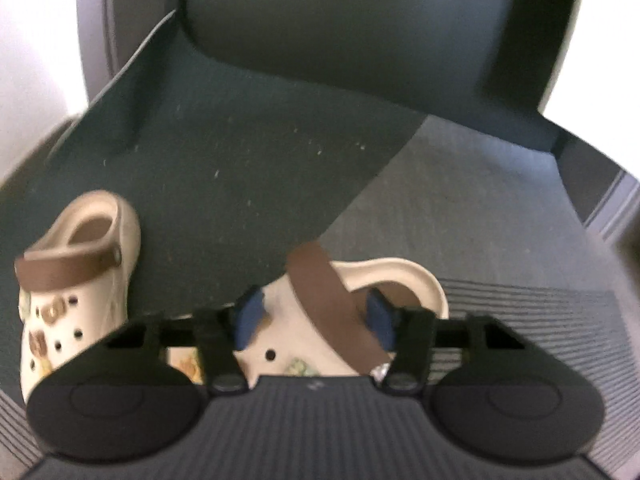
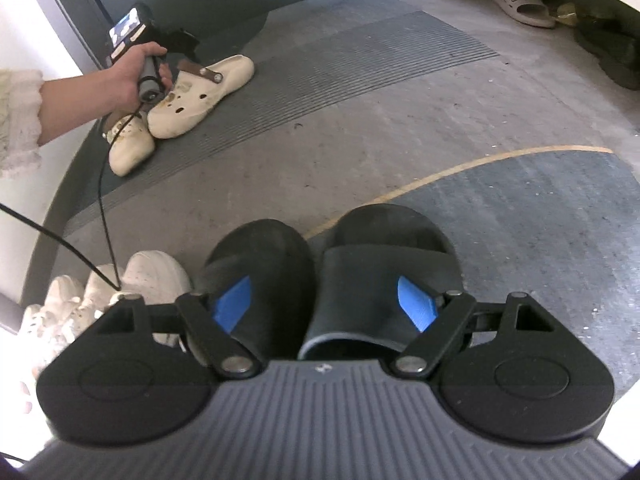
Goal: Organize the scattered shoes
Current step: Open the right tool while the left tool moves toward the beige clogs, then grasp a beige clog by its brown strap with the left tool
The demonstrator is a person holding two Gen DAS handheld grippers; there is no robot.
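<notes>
Two cream clogs with brown straps lie on a dark mat. My left gripper points down at the right clog; its blue pads press the clog's upper on both sides, under the brown strap. The other clog lies apart to the left. The right wrist view shows both clogs far left under the hand holding that gripper. My right gripper is open above a pair of black slides lying side by side, each pad's blue face showing over one slide.
White sneakers sit just left of the black slides, with a black cable running over them. A beige slide and dark shoes lie at the back right. A ribbed doormat and a dark door panel are ahead.
</notes>
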